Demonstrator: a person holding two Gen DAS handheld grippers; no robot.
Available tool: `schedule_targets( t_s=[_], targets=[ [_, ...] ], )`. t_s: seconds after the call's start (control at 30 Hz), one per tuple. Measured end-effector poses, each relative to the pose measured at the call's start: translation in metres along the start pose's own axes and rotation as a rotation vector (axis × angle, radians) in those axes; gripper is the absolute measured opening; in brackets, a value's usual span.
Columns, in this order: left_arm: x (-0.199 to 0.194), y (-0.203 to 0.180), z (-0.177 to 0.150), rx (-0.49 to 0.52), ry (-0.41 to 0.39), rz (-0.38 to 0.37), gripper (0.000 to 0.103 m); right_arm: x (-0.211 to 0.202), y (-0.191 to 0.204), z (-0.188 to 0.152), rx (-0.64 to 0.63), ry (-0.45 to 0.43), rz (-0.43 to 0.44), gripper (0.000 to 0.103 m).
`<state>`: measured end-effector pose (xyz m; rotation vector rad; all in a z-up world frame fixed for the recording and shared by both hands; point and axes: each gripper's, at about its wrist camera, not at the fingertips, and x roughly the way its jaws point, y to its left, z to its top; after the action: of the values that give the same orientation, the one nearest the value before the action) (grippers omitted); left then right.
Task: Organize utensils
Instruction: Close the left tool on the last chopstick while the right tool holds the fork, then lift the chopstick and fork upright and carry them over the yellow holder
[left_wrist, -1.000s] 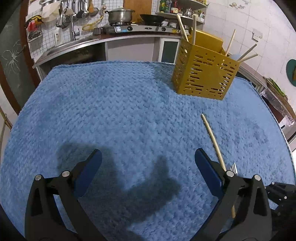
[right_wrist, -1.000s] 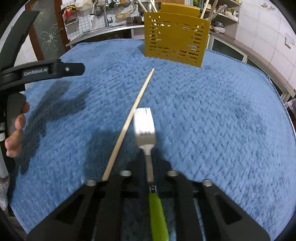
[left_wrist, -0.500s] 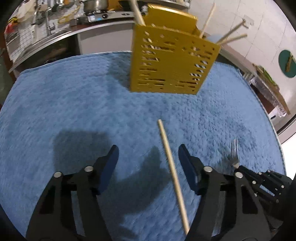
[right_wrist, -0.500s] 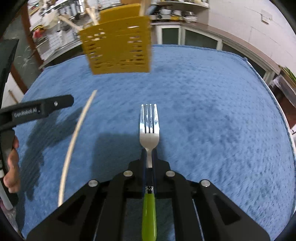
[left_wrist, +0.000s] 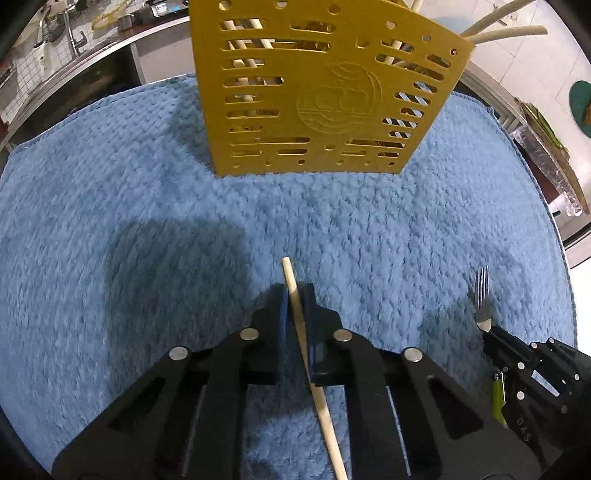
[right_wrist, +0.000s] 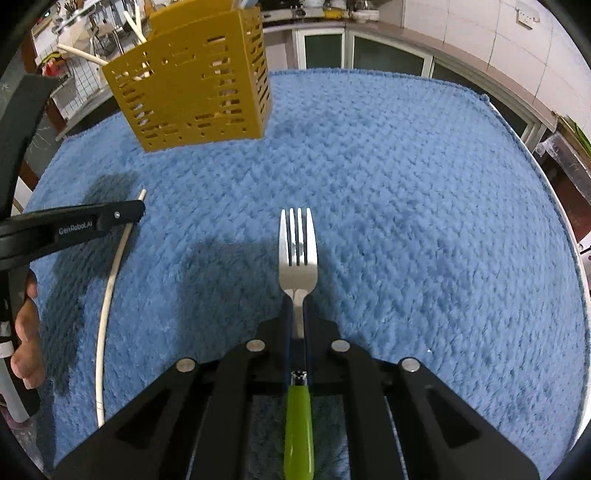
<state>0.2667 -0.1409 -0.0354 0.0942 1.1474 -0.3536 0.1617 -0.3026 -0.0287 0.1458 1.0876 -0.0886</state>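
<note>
Left tool: blue-padded fingers pressed together on a wooden chopstick. The stick runs between the pads, its tip poking forward just past them and its long end trailing back under the tool body. In the right wrist view the same stick shows as a pale curved line beside the left tool's black arm.

Right tool: fingers clamped on the neck of a fork. Tines point forward, away from the camera; the green handle lies back between the tool's arms. From the left wrist view the fork stands off to the right, tines up, gripped by the right tool.

Utensil holder: yellow, slotted, upright on the blue towel that covers the counter. It sits ahead of both tools and apart from them. Several wooden sticks lean out of its top; more show through the slots. In the right wrist view the holder stands at upper left.

Person's hand: fingers visible at the left edge, holding the left tool's grip.

Background: kitchen worktop with a sink tap at upper left; tiled wall.
</note>
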Motion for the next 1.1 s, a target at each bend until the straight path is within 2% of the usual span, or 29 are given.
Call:
schedule_targets(
  t_s=[0.17,0.27,0.5,0.73,0.87,1.1],
  targets=[
    [0.001,0.007,-0.001,0.004,-0.002,-0.03,0.007,0.007,-0.002,0.012,-0.002,0.07,0.01,0.007],
    [-0.005,0.016,-0.005,0.001,-0.01,-0.043,0.006,0.007,-0.008,0.016,0.015,0.079,0.042,0.006],
    [-0.045,0.027,-0.018,0.002,-0.106,-0.1,0.006,-0.021,-0.013,0.007,0.05,-0.044,0.091,0.006],
    [-0.107,0.035,-0.032,0.032,-0.294,-0.099,0.005,-0.059,-0.015,-0.005,0.076,-0.228,0.168,0.006],
    [-0.135,0.035,-0.042,0.053,-0.391,-0.105,0.005,-0.07,-0.011,-0.012,0.063,-0.325,0.177,0.006],
    [-0.17,0.034,-0.046,0.079,-0.511,-0.127,0.004,-0.094,-0.009,-0.007,0.053,-0.47,0.184,0.005]
  ],
)
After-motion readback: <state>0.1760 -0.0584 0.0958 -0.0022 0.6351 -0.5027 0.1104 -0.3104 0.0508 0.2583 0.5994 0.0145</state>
